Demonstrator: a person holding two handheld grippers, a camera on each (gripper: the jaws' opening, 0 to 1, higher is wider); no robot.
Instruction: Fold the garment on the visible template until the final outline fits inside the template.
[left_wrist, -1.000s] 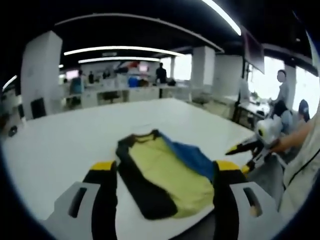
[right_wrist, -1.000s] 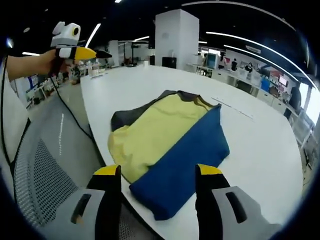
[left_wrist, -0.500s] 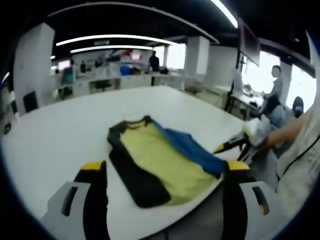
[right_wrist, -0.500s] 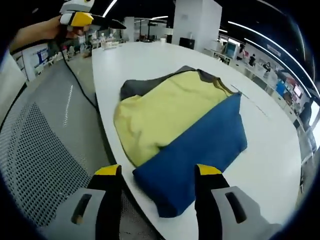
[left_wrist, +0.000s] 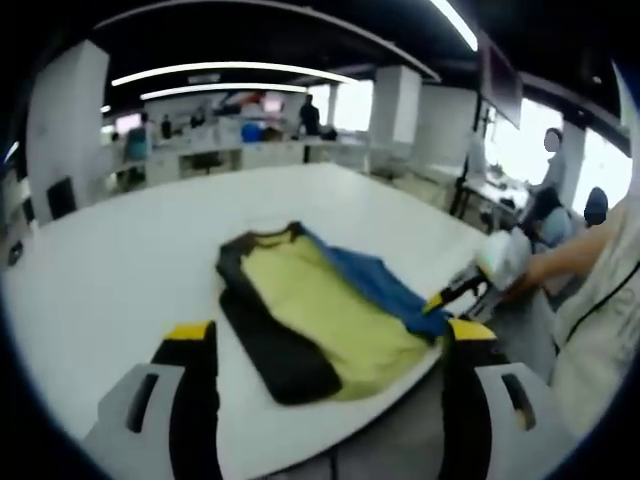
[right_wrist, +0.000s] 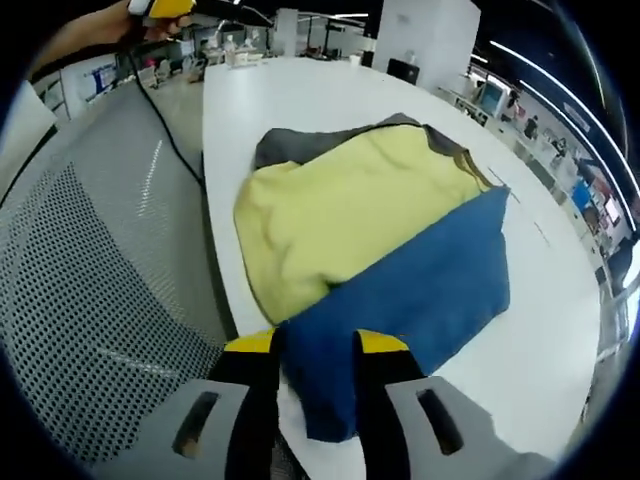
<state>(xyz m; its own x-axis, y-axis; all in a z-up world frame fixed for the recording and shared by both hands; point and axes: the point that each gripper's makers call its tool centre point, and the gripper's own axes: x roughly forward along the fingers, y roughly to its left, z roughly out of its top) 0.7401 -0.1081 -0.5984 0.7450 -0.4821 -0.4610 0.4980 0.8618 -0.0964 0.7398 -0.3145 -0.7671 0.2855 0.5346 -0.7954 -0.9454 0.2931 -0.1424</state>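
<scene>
Gripping of the folded yellow, blue and black fabric garment (right_wrist: 375, 245) at its blue near edge on the white tabletop (right_wrist: 560, 330) is in hand: the right gripper (right_wrist: 315, 350) is clamped there. The left gripper (left_wrist: 325, 335) is held apart. A lifting fold is likely called for next.

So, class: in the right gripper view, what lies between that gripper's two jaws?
The blue panel's near corner of the folded garment lies between the right gripper jaws, which have closed on it.
</scene>
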